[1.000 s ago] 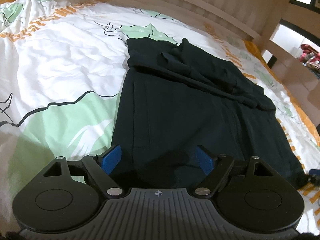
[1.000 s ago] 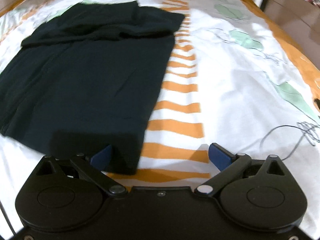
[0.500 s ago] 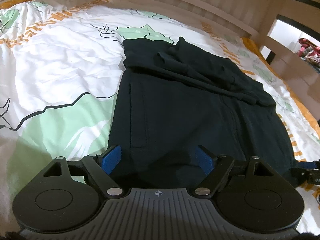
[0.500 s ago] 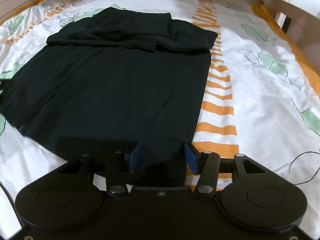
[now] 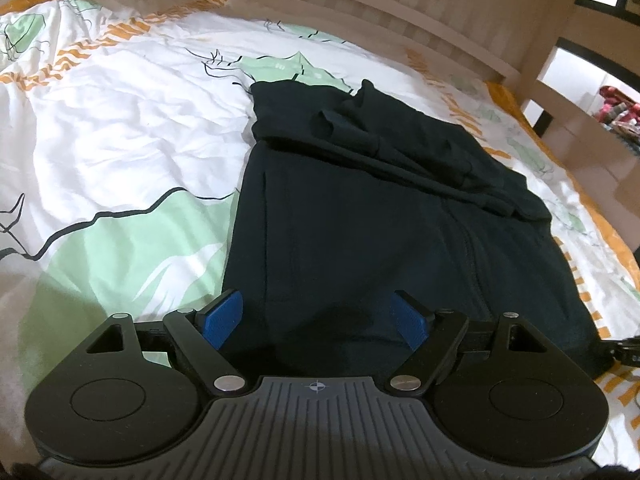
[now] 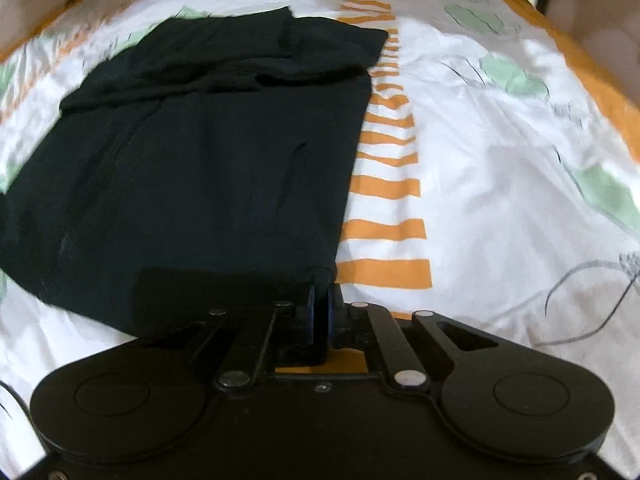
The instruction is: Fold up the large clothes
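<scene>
A black garment (image 5: pixel 360 240) lies spread flat on a bed's quilt (image 5: pixel 120 140), which is white with green shapes and orange stripes; its far end is bunched in folds toward the wooden bed frame (image 5: pixel 360 12). The left gripper (image 5: pixel 318 318) hovers over the garment's near edge with its blue pads standing wide apart, the cloth below them but not pinched. The right gripper (image 6: pixel 320 312) has just been closing and now clamps the garment's near right corner between its pads, beside the orange stripes.
</scene>
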The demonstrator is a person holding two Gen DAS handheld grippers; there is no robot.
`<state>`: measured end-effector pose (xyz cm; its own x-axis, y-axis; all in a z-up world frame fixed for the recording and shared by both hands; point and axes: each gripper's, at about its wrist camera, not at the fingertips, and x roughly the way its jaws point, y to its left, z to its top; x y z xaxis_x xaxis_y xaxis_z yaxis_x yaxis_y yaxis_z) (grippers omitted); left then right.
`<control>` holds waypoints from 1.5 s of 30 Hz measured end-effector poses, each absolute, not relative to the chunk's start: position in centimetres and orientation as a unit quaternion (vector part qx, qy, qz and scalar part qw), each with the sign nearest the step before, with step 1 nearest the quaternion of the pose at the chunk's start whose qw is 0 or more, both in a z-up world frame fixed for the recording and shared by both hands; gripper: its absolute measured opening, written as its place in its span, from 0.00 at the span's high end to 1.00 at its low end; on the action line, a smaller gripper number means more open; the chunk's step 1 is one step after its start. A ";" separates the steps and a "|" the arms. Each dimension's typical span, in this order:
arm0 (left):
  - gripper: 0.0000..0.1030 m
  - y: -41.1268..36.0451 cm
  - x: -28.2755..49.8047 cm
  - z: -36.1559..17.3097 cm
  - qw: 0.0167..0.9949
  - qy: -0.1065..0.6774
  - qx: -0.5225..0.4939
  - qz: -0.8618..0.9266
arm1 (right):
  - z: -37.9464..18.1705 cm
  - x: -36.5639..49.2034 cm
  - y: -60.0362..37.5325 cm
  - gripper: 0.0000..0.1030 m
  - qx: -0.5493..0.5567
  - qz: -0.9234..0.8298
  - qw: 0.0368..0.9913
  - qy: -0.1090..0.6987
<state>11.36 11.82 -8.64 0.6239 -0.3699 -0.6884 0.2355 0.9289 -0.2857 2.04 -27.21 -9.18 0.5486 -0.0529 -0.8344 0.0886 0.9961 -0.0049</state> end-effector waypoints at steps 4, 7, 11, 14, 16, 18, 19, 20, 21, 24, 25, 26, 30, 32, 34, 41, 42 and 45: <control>0.22 12.0 11.8 -9.0 0.894 0.413 -0.086 -0.153 | -9.1 2.0 -27.7 0.89 0.037 -0.039 0.878 0.475; 0.22 12.2 12.6 -9.7 0.880 0.448 -0.092 -0.130 | -9.0 2.0 -28.3 0.77 0.046 -0.038 0.880 0.472; 0.22 12.7 12.9 -9.9 0.874 0.456 -0.107 -0.132 | -8.8 2.2 -28.7 0.36 0.058 -0.028 0.885 0.462; 0.22 12.7 12.9 -10.0 0.872 0.460 -0.102 -0.136 | -8.8 2.4 -28.8 0.34 0.064 -0.023 0.885 0.460; 0.22 12.9 13.1 -10.2 0.863 0.472 -0.110 -0.143 | -9.0 2.6 -29.0 0.33 0.073 -0.018 0.882 0.466; 0.21 13.1 13.3 -10.4 0.859 0.475 -0.119 -0.147 | -9.2 2.6 -29.3 0.32 0.089 -0.012 0.878 0.470; 0.21 13.1 13.3 -10.4 0.857 0.477 -0.122 -0.149 | -9.2 2.6 -29.4 0.31 0.098 -0.008 0.876 0.472; 0.21 13.1 13.4 -10.5 0.856 0.479 -0.125 -0.152 | -9.3 2.6 -29.6 0.30 0.108 -0.004 0.874 0.474; 0.21 13.2 13.4 -10.5 0.854 0.480 -0.128 -0.154 | -9.4 2.7 -29.8 0.30 0.119 0.001 0.871 0.476; 0.21 13.1 13.6 -10.7 0.851 0.483 -0.129 -0.159 | -9.8 2.9 -30.3 0.27 0.149 0.017 0.863 0.483; 0.21 13.0 13.6 -10.7 0.851 0.484 -0.128 -0.161 | -9.9 2.9 -30.5 0.26 0.159 0.022 0.860 0.485; 0.21 13.0 13.5 -10.7 0.850 0.485 -0.127 -0.162 | -10.0 3.0 -30.6 0.26 0.169 0.027 0.857 0.486; 0.23 12.8 13.4 -10.5 0.843 0.492 -0.127 -0.177 | -10.5 3.0 -30.9 0.26 0.210 0.054 0.845 0.490; 0.25 12.5 13.2 -10.5 0.843 0.493 -0.119 -0.180 | -10.7 2.9 -30.9 0.26 0.226 0.064 0.839 0.490; 0.34 12.4 13.1 -10.4 0.845 0.491 -0.117 -0.178 | -10.8 2.8 -31.0 0.26 0.240 0.071 0.836 0.489; 0.85 13.2 12.5 -9.7 0.854 0.462 -0.149 -0.188 | -11.1 2.3 -31.8 0.86 0.277 0.060 0.828 0.484; 0.85 13.3 12.4 -9.3 0.857 0.455 -0.152 -0.188 | -10.7 2.2 -31.8 0.86 0.278 0.062 0.832 0.477; 0.85 14.1 12.2 -8.1 0.858 0.435 -0.199 -0.189 | -9.6 1.7 -32.3 0.86 0.306 0.073 0.837 0.447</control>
<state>12.18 14.11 -8.10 0.5501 -0.4976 -0.6706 0.1522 0.8494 -0.5054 1.70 -32.35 -9.57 0.5897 0.3961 -0.7038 0.1508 0.8021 0.5778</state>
